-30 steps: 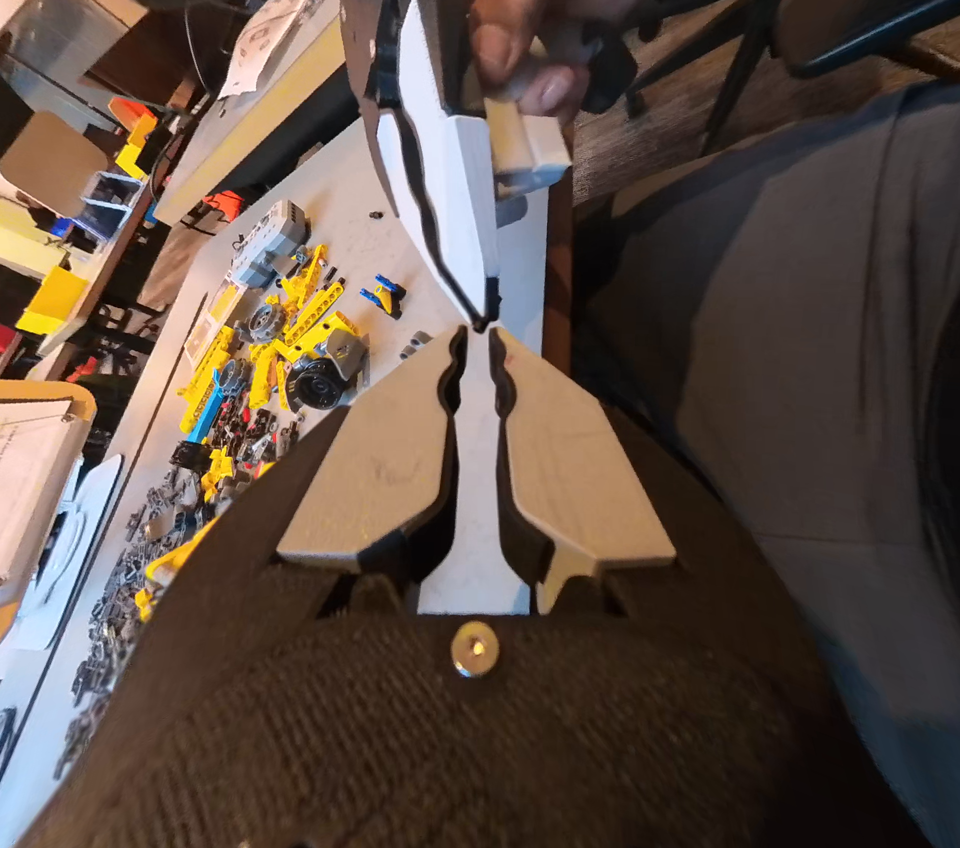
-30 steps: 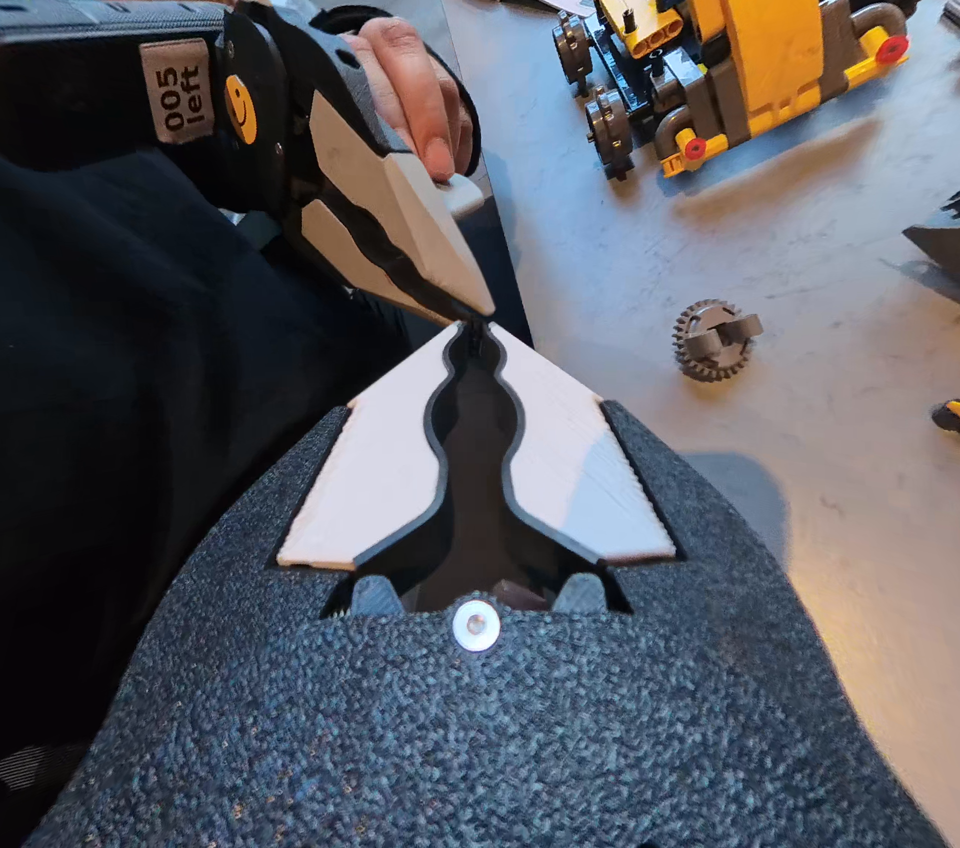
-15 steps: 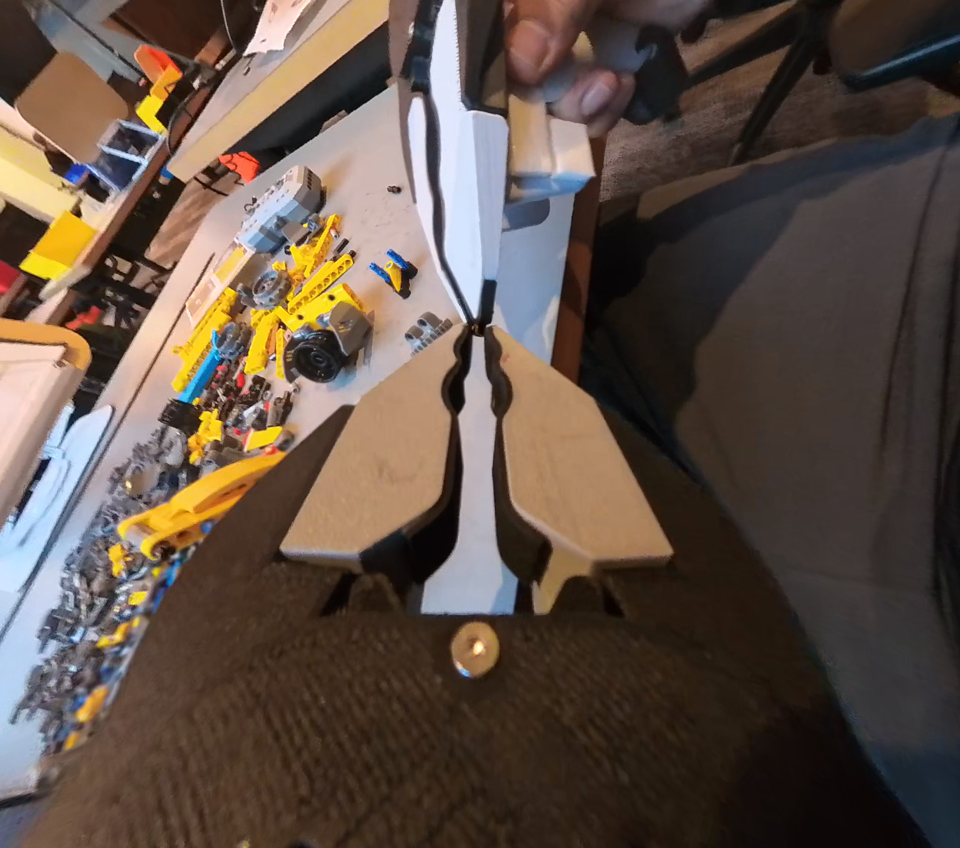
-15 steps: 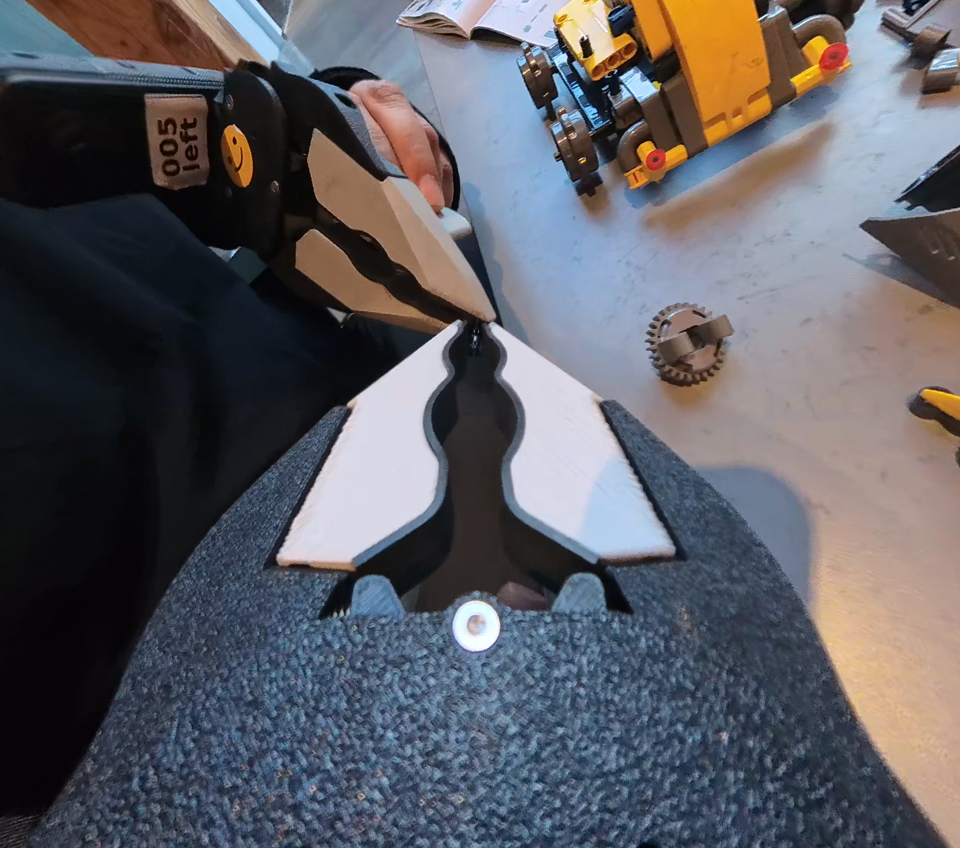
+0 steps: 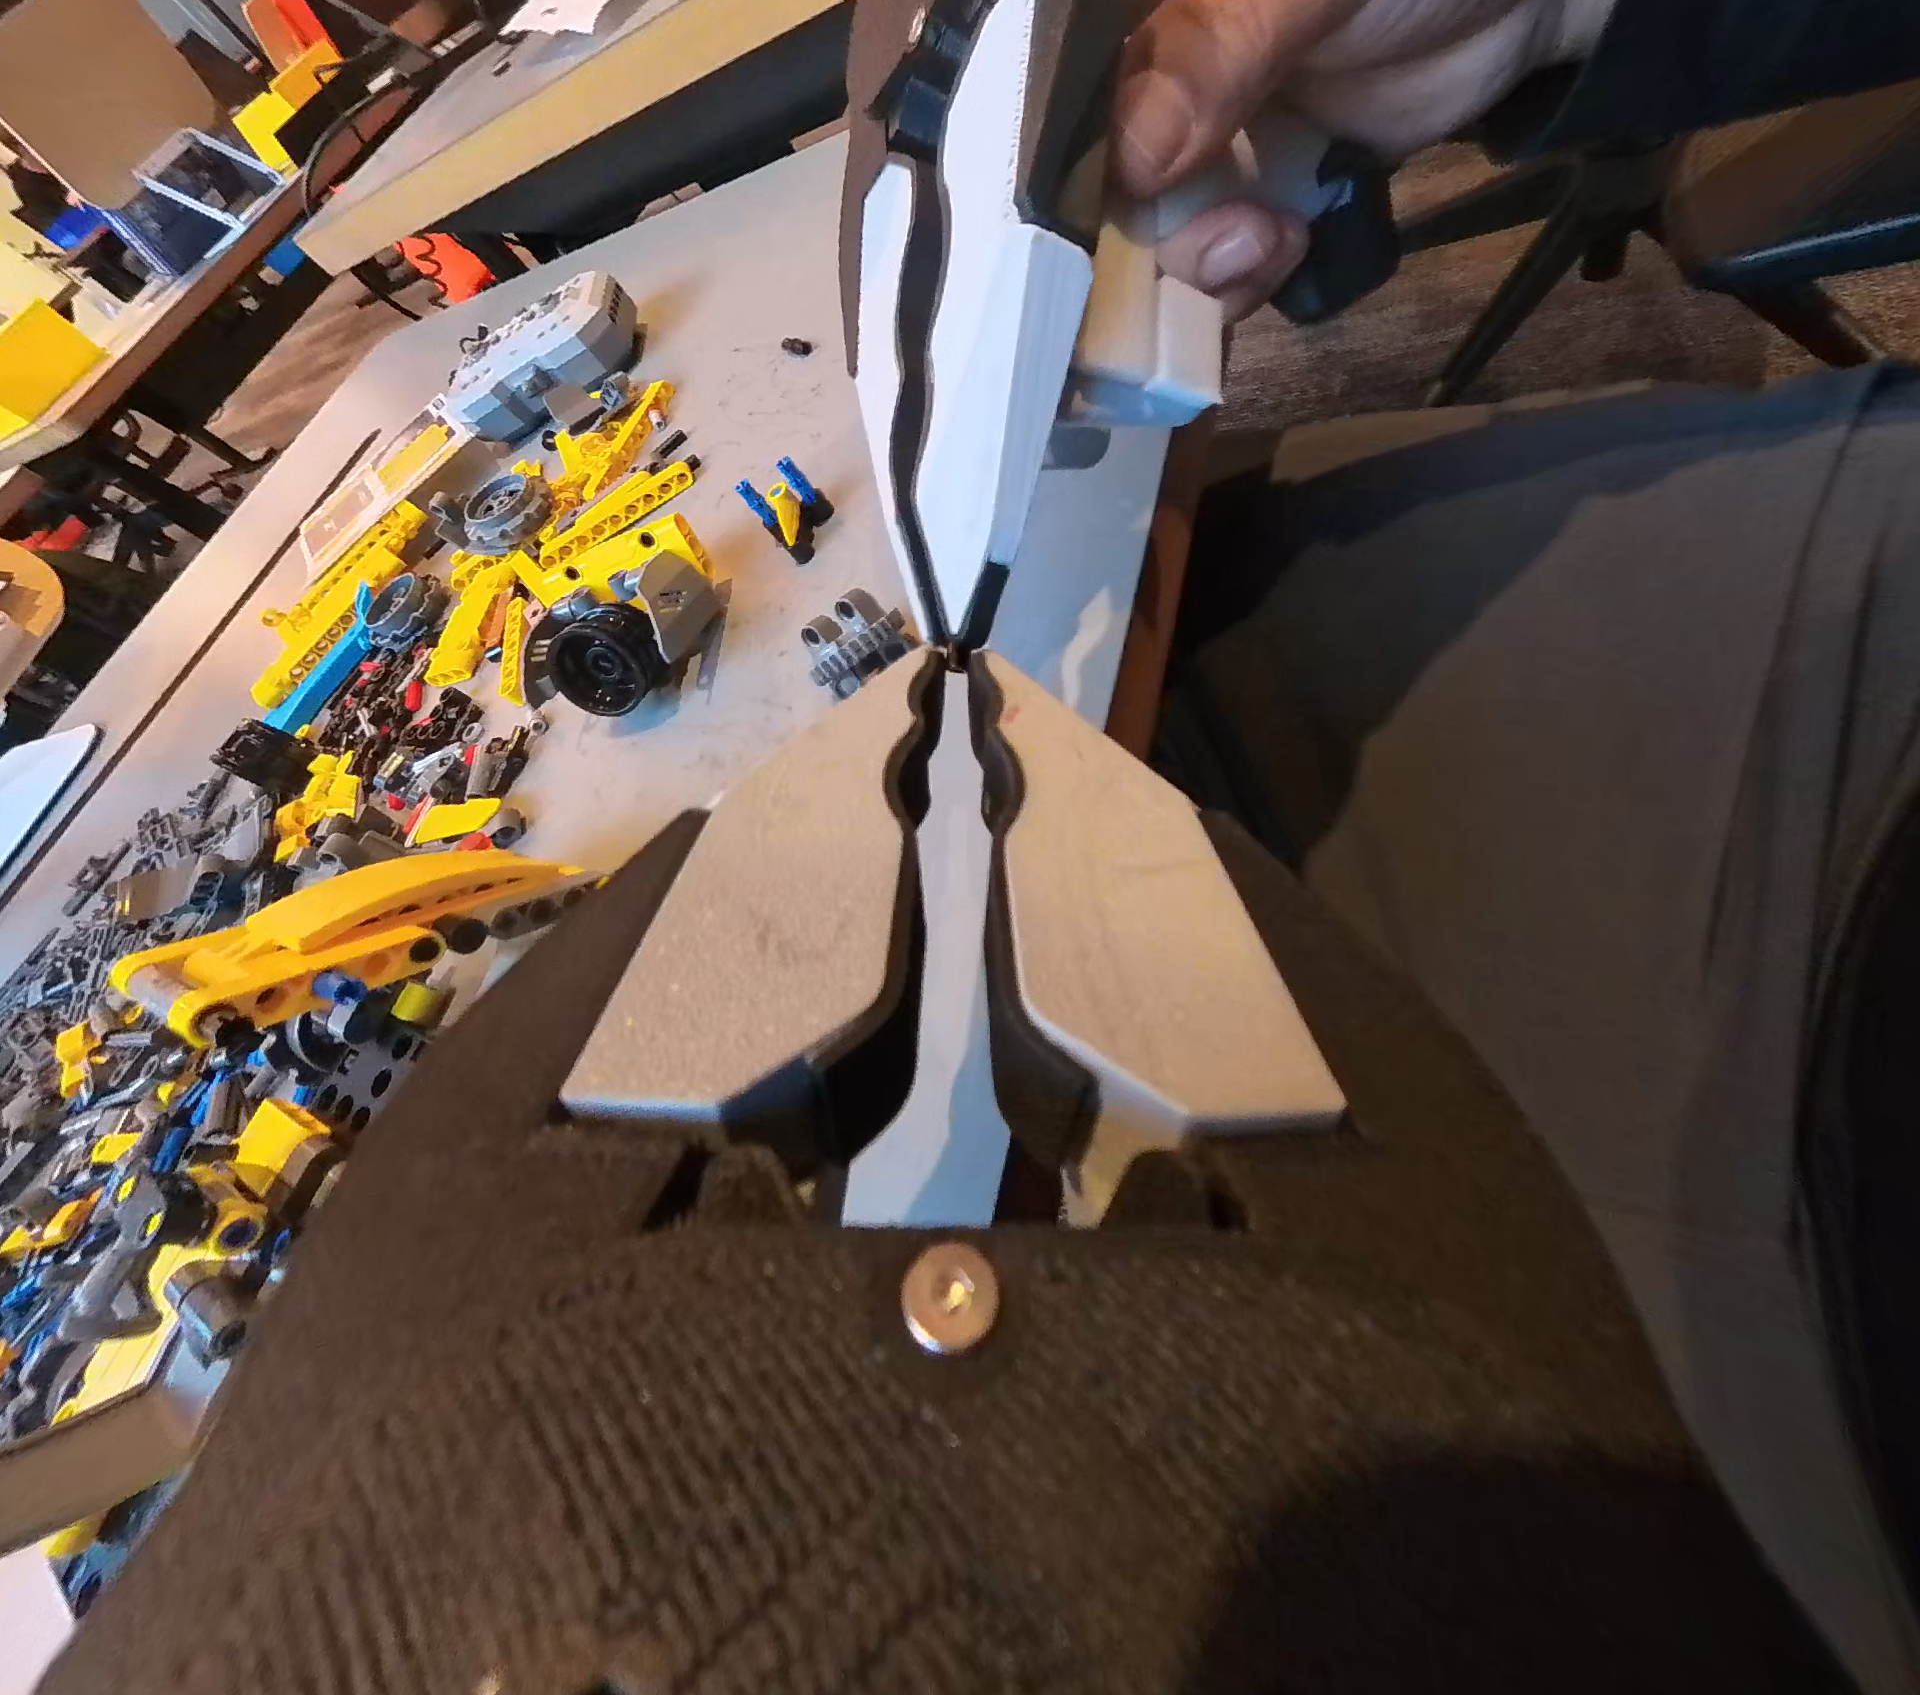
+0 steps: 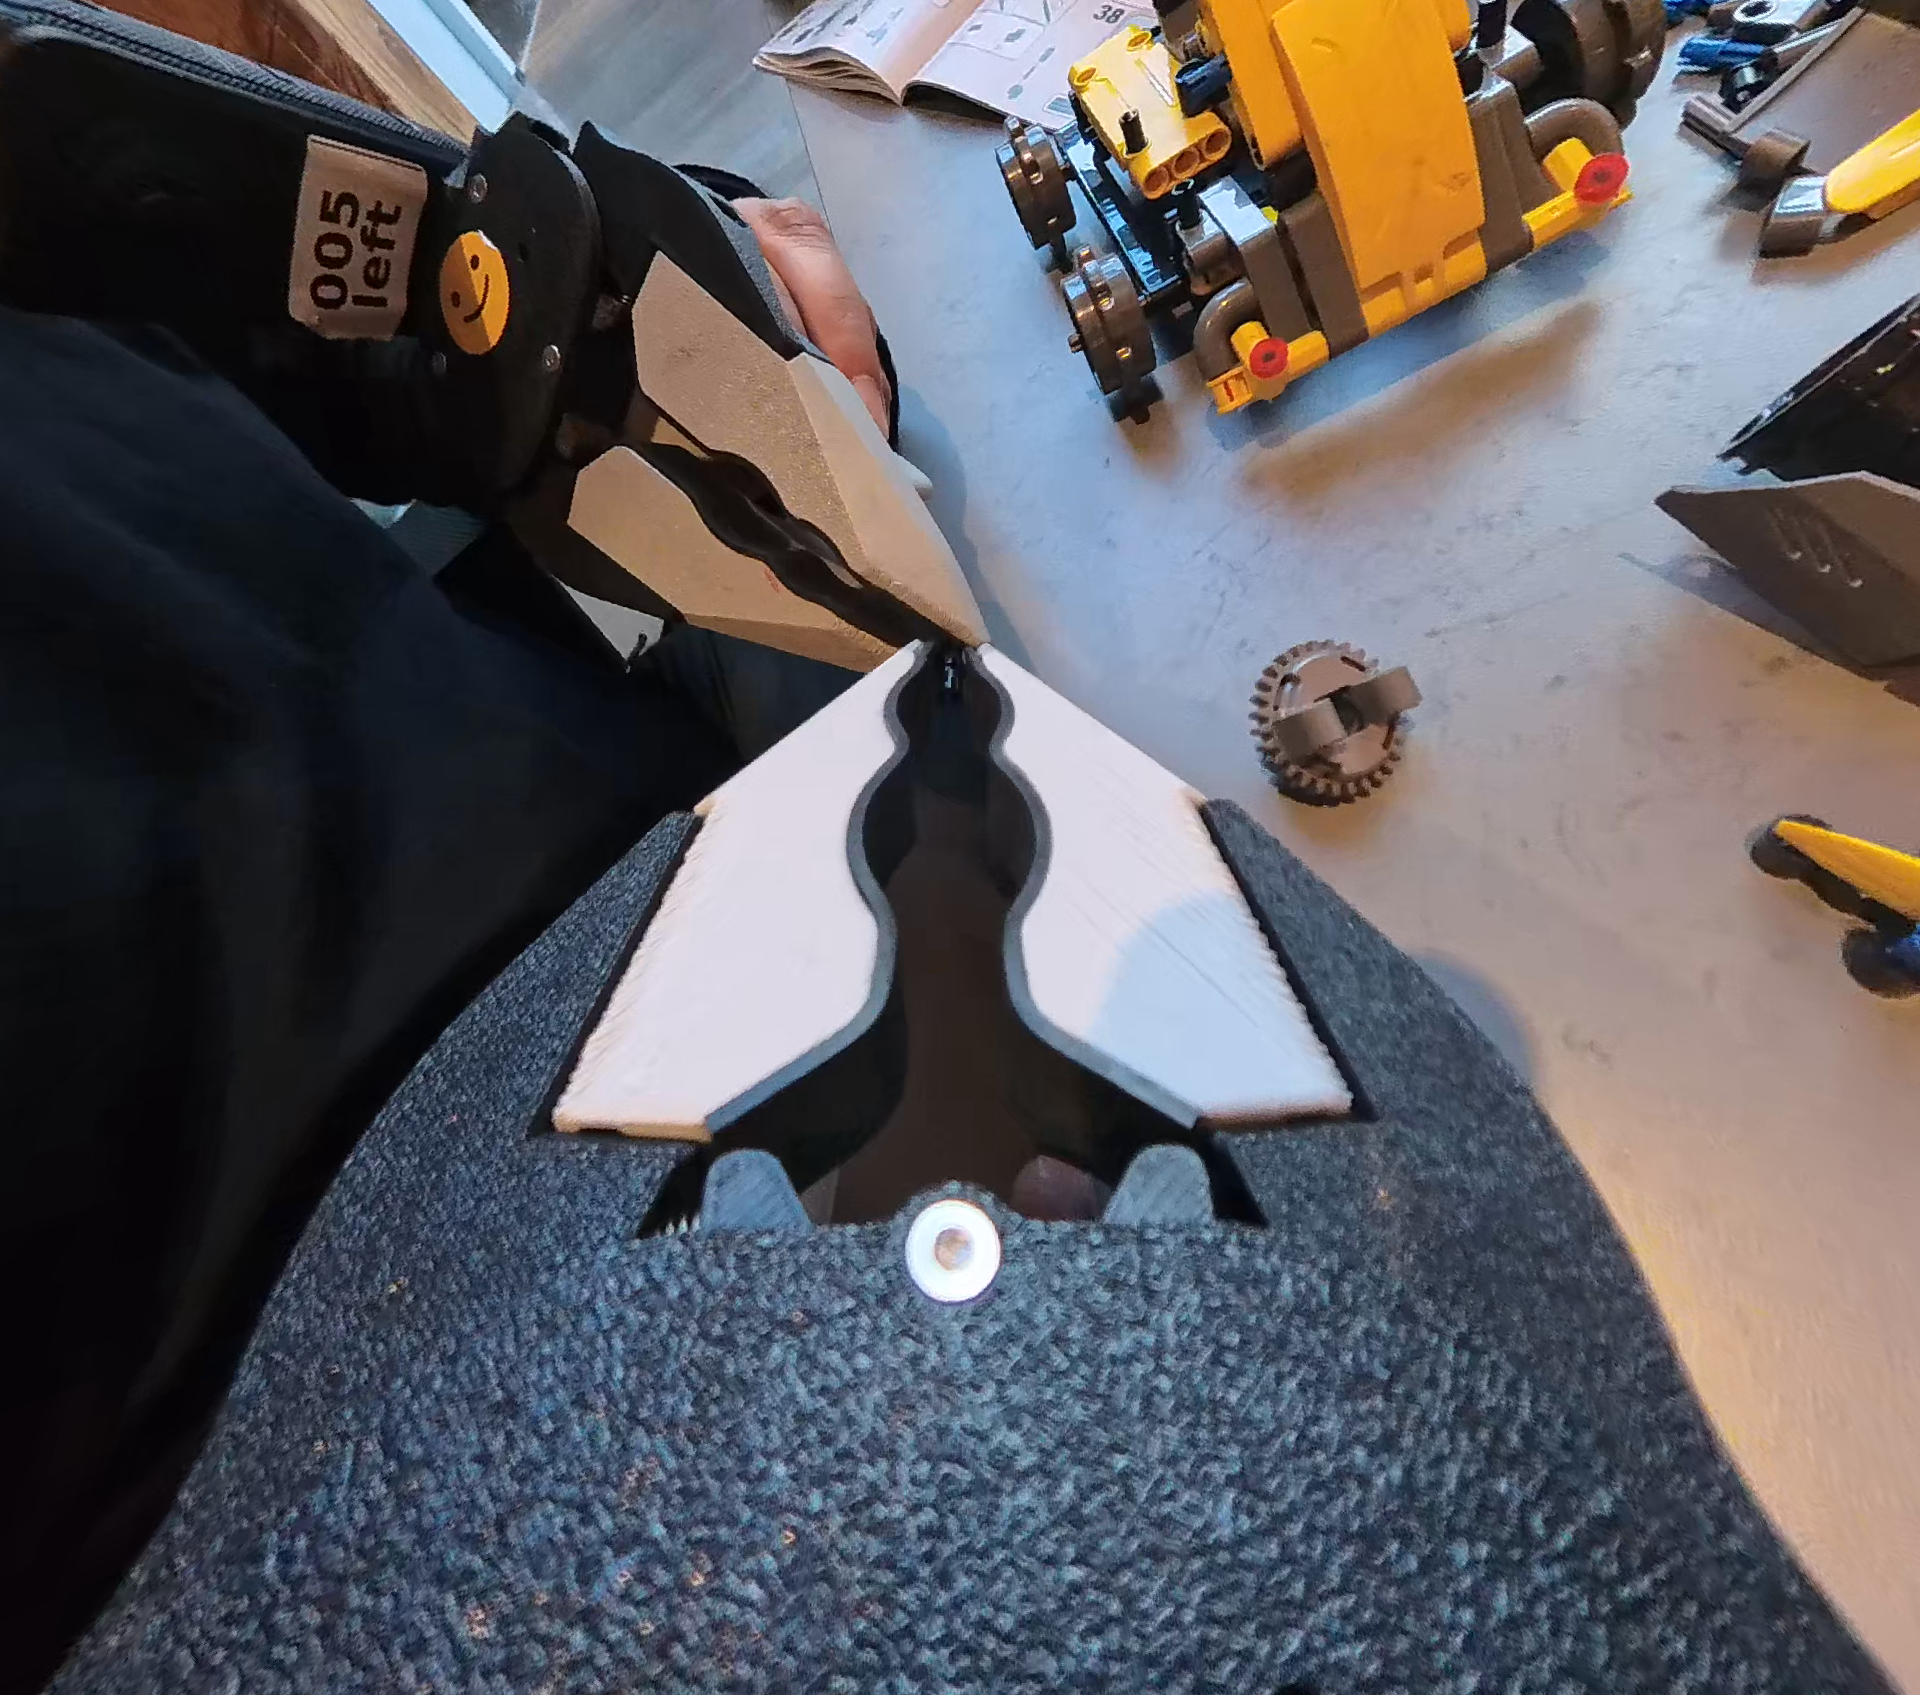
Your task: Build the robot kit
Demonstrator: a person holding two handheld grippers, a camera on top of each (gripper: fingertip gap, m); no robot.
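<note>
Left gripper (image 5: 951, 658) and right gripper (image 6: 951, 658), tips together, both pinch one tiny dark piece (image 6: 950, 677) beside the tabletop (image 6: 1455, 585)

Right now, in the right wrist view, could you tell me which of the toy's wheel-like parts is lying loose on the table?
The grey toothed gear, lying alone near the right gripper; the other dark wheels are mounted on the yellow vehicle.

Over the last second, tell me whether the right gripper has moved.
Yes: the right gripper has shifted right, toward the grey gear lying on the table.
</note>
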